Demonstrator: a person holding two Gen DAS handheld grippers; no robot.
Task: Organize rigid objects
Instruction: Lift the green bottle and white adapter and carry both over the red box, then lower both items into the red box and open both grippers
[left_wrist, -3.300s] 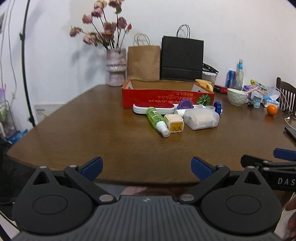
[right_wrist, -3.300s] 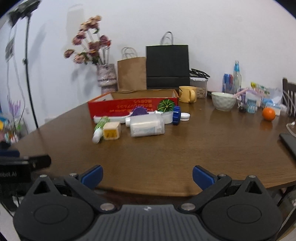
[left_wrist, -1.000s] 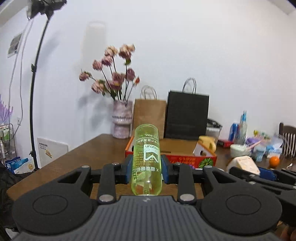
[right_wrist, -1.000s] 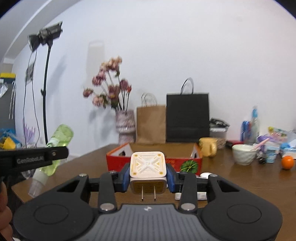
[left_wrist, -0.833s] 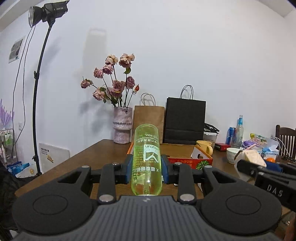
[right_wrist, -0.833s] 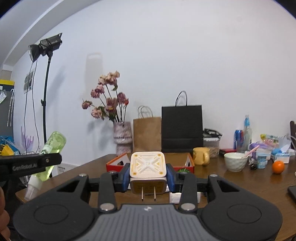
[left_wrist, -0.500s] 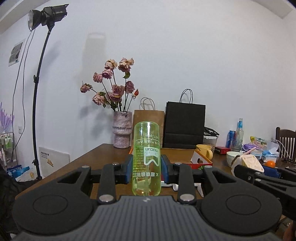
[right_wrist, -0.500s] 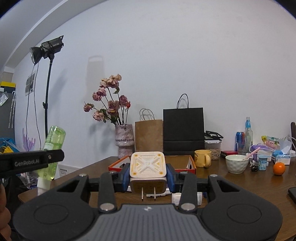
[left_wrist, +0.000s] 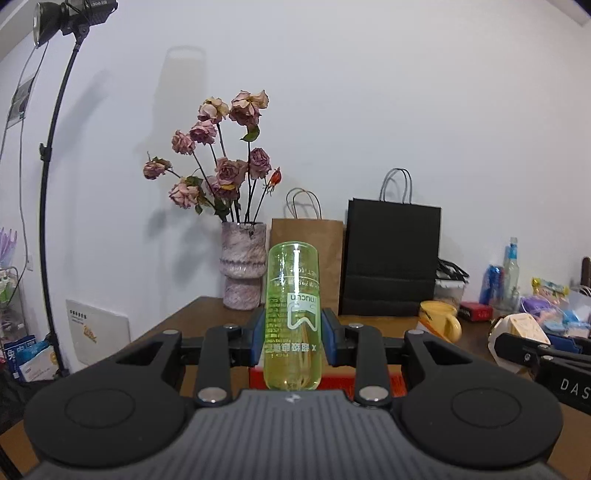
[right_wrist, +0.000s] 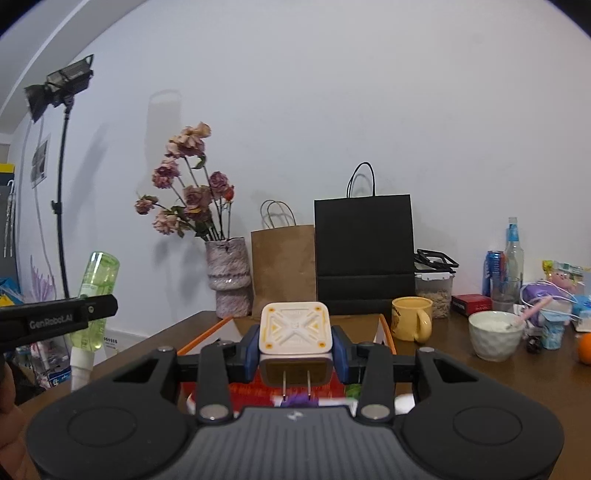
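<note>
Count of items in view:

- Grippers: two, left gripper (left_wrist: 293, 334) and right gripper (right_wrist: 294, 349).
- Green spray bottle (left_wrist: 292, 321): one.
- White plug adapter (right_wrist: 294, 338): one, with two prongs.
- Paper bags: two, one brown bag (right_wrist: 283, 271) and one black bag (right_wrist: 364, 251).
- Vase (right_wrist: 227, 282) of dried roses: one.
- Yellow mug (right_wrist: 411, 324): one.
- White bowl (right_wrist: 495, 339): one.
- Red box (right_wrist: 310, 387): one.
- Orange (right_wrist: 584, 349): one, partly cut off at the frame edge.
- Studio lamp (right_wrist: 55, 88) on a stand: one.
- Wooden table (right_wrist: 517, 376): one.

Clutter at far right too small to count.

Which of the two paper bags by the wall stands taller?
The black paper bag; its top edge rises above the brown paper bag standing just left of it.
</note>
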